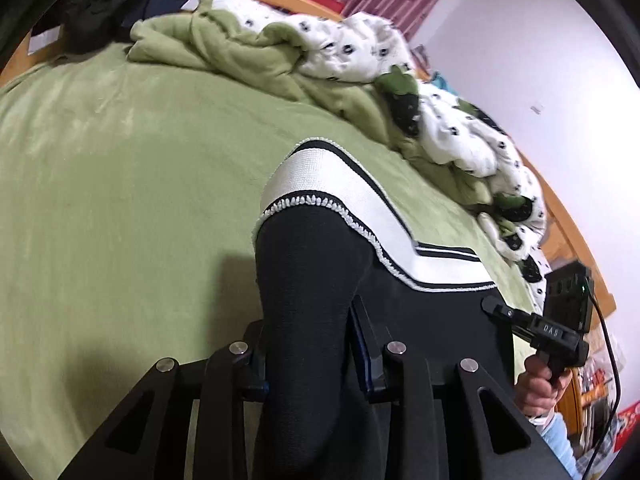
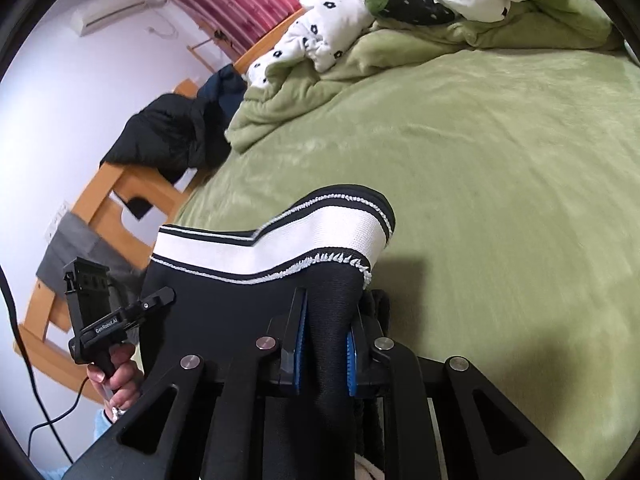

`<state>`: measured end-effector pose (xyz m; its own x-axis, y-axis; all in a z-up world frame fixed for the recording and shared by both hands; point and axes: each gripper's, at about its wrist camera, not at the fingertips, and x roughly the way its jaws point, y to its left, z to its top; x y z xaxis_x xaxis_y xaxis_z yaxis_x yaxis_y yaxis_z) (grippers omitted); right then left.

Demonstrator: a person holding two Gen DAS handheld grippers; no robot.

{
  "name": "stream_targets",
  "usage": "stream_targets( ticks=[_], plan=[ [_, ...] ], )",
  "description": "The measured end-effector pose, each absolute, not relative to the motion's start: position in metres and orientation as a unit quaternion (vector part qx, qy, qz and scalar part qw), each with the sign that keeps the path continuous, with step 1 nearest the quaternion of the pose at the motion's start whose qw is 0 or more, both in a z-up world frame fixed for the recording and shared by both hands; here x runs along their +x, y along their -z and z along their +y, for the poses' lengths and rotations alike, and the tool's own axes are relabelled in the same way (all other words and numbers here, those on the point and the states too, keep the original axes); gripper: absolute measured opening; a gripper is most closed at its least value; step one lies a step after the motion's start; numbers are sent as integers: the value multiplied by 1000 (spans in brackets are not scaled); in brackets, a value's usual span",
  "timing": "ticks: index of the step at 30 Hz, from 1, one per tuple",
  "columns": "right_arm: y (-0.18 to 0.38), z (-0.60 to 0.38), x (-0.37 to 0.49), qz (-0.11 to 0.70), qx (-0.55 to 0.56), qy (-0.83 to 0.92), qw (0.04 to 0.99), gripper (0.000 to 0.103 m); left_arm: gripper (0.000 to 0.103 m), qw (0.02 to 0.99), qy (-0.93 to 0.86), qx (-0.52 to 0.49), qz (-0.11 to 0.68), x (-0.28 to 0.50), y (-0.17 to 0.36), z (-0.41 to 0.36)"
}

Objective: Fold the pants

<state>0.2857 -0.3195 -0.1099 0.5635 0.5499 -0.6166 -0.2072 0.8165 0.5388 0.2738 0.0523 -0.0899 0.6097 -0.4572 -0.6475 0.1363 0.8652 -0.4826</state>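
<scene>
The pants point(image 1: 308, 280) are black with a wide white waistband point(image 1: 320, 176) edged in white stitching. They hang lifted above the green bed sheet point(image 1: 120, 168), stretched between both grippers. My left gripper point(image 1: 306, 344) is shut on a bunched fold of the black cloth just below the waistband. Seen from the right wrist, the pants point(image 2: 224, 312) and waistband point(image 2: 304, 248) hang the same way, and my right gripper point(image 2: 326, 340) is shut on the other bunched fold. Each view also shows the other gripper at the far side of the pants: the right gripper point(image 1: 496, 306) and the left gripper point(image 2: 160, 298).
A rumpled green and white flowered quilt point(image 1: 320, 52) is piled along the far side of the bed. Dark clothes point(image 2: 176, 136) lie on the wooden bed frame point(image 2: 132, 188). A hand point(image 2: 120, 376) grips the left handle, with a cable point(image 2: 44, 400) trailing from it.
</scene>
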Motion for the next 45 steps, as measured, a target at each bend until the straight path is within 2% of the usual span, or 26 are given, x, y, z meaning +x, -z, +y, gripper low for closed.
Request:
stream_targets(
  ticks=[2,5,6,7,9,15,20,23,27,30,34,39,40,43,45],
  plan=[
    [126,-312,297,423,177,-199,866,19,34,867,146,-188,438,286,113,52],
    [134,-307,292,421,130,-188,878,24,54,863,129,-171,458,282,133,50],
    [133,-306,289,423,111,-181,881,27,55,863,129,-169,459,278,133,51],
    [127,-302,282,425,76,-161,887,37,55,863,130,-168,459,273,131,52],
    [116,-302,268,417,33,-128,899,43,53,867,120,-160,456,257,122,56],
    [90,-297,190,342,25,-122,931,42,53,894,130,-116,414,187,93,50],
    [130,-269,156,365,-17,-120,923,39,55,897,97,-44,428,136,129,30],
    [134,-270,142,361,-10,-112,926,39,58,894,102,-82,429,111,141,38],
    [127,-266,130,367,-35,-105,923,40,57,896,104,-65,427,95,131,38],
    [105,-257,127,345,-86,-113,928,40,58,916,102,-57,383,90,105,40],
    [72,-254,147,290,-81,-102,948,44,58,934,97,-35,341,129,70,32],
    [60,-234,215,276,-72,-99,953,45,58,942,101,-45,318,217,47,13],
    [67,-230,233,288,-71,-100,950,48,58,943,98,-39,315,232,48,8],
    [119,-216,290,376,-106,-76,917,47,62,941,44,19,336,282,78,-14],
    [126,-219,292,355,-103,-89,925,47,66,920,11,33,390,305,116,-20]
  ],
)
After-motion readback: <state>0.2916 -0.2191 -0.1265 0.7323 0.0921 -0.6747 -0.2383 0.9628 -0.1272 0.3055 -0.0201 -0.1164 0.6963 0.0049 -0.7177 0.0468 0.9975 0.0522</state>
